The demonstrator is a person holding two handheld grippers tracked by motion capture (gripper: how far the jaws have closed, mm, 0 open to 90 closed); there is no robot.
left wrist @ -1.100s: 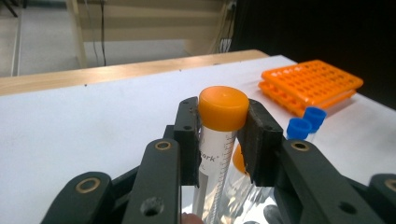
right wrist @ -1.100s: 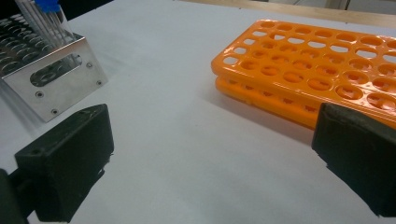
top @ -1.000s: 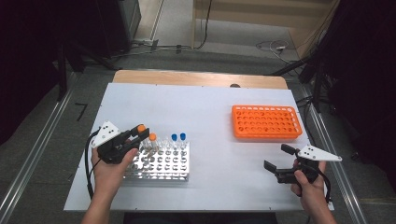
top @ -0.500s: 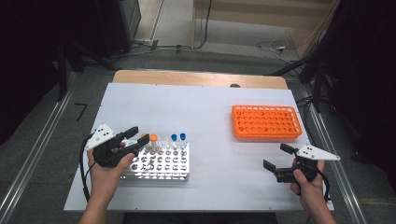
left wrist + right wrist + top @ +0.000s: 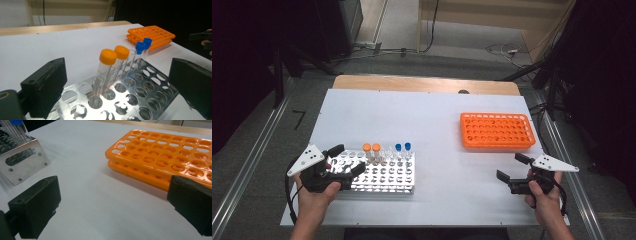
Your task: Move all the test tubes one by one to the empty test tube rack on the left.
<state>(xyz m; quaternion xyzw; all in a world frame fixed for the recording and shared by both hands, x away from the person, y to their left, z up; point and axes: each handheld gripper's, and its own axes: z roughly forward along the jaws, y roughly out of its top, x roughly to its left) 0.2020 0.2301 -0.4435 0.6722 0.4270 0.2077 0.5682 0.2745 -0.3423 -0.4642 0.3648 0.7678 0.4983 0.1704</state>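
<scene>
Black left tool (image 5: 346,161), black right tool (image 5: 510,166): blocky jaws, white three-cornered top plates, trailing black cables; bare forearms.

Steel rack (image 5: 384,172) holds four upright capped tubes, seemingly; orange rack (image 5: 496,131) lies well apart, empty

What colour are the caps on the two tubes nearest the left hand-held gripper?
Orange. The two orange-capped clear plastic tubes stand in the shiny metal rack, clearest in the left gripper view.

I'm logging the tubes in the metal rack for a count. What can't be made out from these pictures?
- Uncapped clear tubes: high view too small, left gripper view overlapping; count unclear.
- Tube contents: cannot tell.
- Metal rack: its left end is hidden by the left gripper in the high view.
- Orange rack: cut off at the right gripper view's edge.
</scene>
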